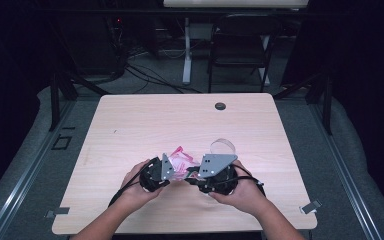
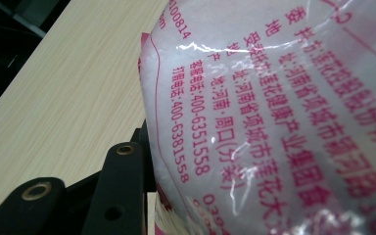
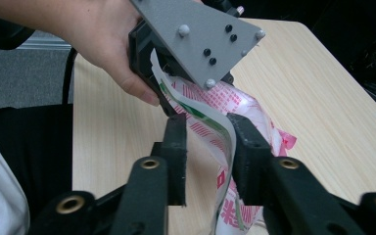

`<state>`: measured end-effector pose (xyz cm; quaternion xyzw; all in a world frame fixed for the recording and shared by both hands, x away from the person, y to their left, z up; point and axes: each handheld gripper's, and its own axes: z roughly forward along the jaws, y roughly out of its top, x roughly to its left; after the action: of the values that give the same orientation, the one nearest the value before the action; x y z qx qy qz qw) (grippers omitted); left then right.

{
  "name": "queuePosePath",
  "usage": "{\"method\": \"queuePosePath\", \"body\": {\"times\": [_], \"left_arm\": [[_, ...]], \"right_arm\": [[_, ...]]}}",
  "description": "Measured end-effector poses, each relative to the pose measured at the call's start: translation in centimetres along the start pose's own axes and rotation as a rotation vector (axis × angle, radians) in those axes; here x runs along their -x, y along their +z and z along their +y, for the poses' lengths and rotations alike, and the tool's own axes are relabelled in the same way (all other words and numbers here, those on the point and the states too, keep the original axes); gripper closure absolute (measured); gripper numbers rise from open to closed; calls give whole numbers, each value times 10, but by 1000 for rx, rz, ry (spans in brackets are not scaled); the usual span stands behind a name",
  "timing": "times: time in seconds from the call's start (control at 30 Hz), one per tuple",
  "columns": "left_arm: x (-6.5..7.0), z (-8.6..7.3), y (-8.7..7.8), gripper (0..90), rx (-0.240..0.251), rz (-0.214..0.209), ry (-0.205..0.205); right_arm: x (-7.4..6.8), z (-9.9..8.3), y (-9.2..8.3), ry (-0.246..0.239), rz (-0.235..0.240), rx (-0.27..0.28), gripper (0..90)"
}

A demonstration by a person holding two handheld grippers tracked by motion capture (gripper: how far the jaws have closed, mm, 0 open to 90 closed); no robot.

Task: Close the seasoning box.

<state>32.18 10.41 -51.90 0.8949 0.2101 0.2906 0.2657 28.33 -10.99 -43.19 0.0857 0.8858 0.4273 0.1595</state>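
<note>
I hold the printed plastic bag (image 1: 180, 161) just above the surface (image 1: 130, 125). The left hand-held gripper (image 1: 172, 172) pinches one side. The right hand-held gripper (image 3: 208, 134) straddles the top edge, not yet clamped. I judge: centre the edge, then close fully before pulling.

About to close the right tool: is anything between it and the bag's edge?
Nothing visible. The bag edge already hangs between the right tool's jaws, against the right-hand one, with a gap to the other. The left tool holds the bag farther along.
</note>
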Motion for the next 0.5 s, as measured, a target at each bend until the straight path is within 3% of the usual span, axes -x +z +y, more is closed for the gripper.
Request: {"method": "queuePosePath", "body": {"times": [0.27, 0.5], "left_arm": [[-1, -1, 0, 603, 5, -5, -11], [-2, -4, 0, 605, 14, -13, -29]], "right_arm": [[0, -1, 0, 15, 24, -19, 898], [5, -2, 1, 76, 16, -12, 900]]}}
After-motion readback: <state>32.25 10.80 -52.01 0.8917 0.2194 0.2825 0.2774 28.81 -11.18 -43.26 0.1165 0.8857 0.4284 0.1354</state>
